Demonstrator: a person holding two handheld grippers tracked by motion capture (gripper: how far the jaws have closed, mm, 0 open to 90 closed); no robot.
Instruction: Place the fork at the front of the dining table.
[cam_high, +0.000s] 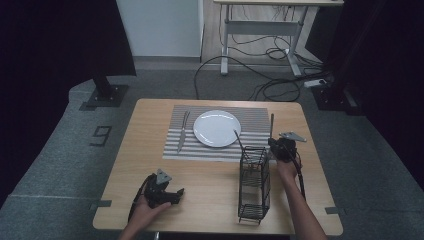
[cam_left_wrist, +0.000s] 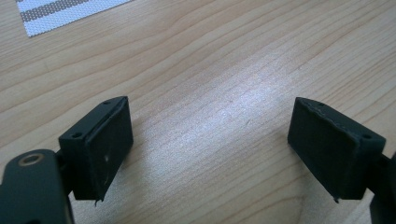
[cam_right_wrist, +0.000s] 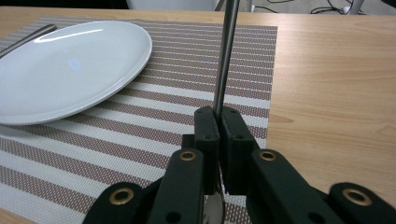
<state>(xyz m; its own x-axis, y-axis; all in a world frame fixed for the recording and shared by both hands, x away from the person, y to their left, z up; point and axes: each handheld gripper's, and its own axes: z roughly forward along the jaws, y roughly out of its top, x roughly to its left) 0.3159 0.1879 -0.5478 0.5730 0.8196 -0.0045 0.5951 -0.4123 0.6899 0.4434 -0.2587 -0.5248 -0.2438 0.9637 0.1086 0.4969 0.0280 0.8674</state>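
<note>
Clamped tight on a spoon (cam_right_wrist: 225, 60), my right claw (cam_right_wrist: 218, 135) stands its handle upright beside the white plate (cam_right_wrist: 65, 65), my left claw (cam_left_wrist: 210, 144) gapes over bare table (cam_left_wrist: 210, 70), another utensil (cam_high: 240, 141) leans in the wire caddy (cam_high: 254, 185).

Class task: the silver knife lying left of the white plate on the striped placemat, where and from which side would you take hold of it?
Grip the silver knife mid-handle, from straight above, claw across its width: it lies flat, too thin elsewhere.

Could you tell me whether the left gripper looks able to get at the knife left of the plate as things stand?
Probably yes: the left gripper is open and holds nothing, and bare table lies between it and the knife.
</note>
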